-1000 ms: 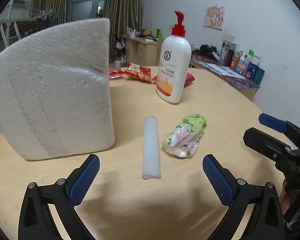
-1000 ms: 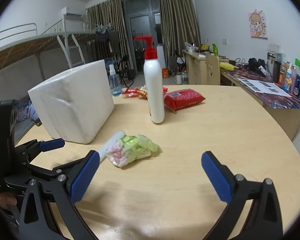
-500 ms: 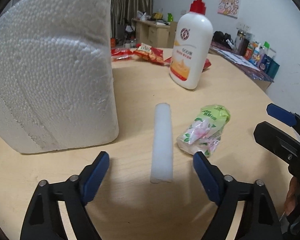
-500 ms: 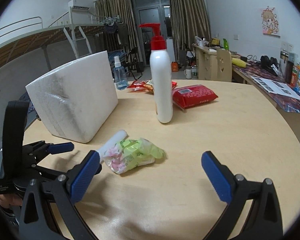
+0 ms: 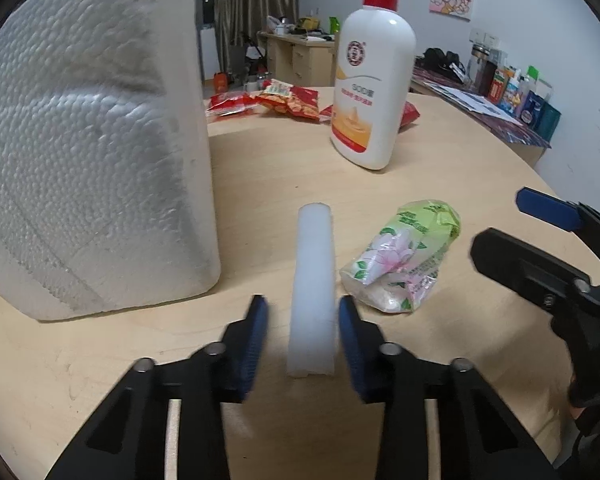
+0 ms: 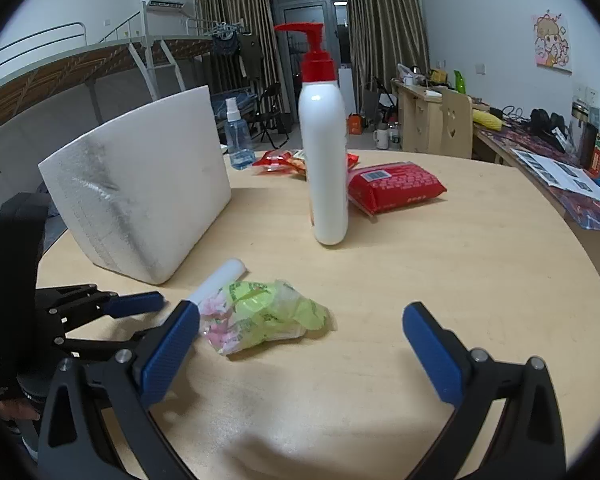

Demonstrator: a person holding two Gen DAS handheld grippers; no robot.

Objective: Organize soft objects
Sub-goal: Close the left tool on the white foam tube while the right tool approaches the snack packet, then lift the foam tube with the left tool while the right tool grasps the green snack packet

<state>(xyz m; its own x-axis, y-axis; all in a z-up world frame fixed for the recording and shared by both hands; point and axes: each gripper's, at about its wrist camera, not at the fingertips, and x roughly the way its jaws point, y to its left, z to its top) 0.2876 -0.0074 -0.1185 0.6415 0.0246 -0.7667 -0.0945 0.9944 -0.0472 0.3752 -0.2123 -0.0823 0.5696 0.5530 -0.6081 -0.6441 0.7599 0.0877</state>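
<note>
A white foam stick [image 5: 313,280] lies on the round wooden table [image 5: 440,184], pointing away from me. My left gripper [image 5: 302,320] straddles its near end, the jaws narrowed with a small gap on each side. A crumpled green and pink tissue pack [image 5: 404,264] lies just right of the stick. In the right wrist view the stick [image 6: 220,280] and pack [image 6: 260,316] lie ahead on the left, with the left gripper [image 6: 148,316] beside them. My right gripper [image 6: 300,344] is wide open and empty above the table.
A big white foam block [image 5: 88,152] stands at the left. A white pump bottle [image 5: 370,88] stands behind the stick. Red snack bags [image 5: 276,102] and a red pack [image 6: 396,190] lie farther back. A small spray bottle [image 6: 238,136] is at the far edge.
My left gripper has moved forward over the near end of the foam stick and its jaws have closed in from wide open. The right gripper has edged forward, still open.
</note>
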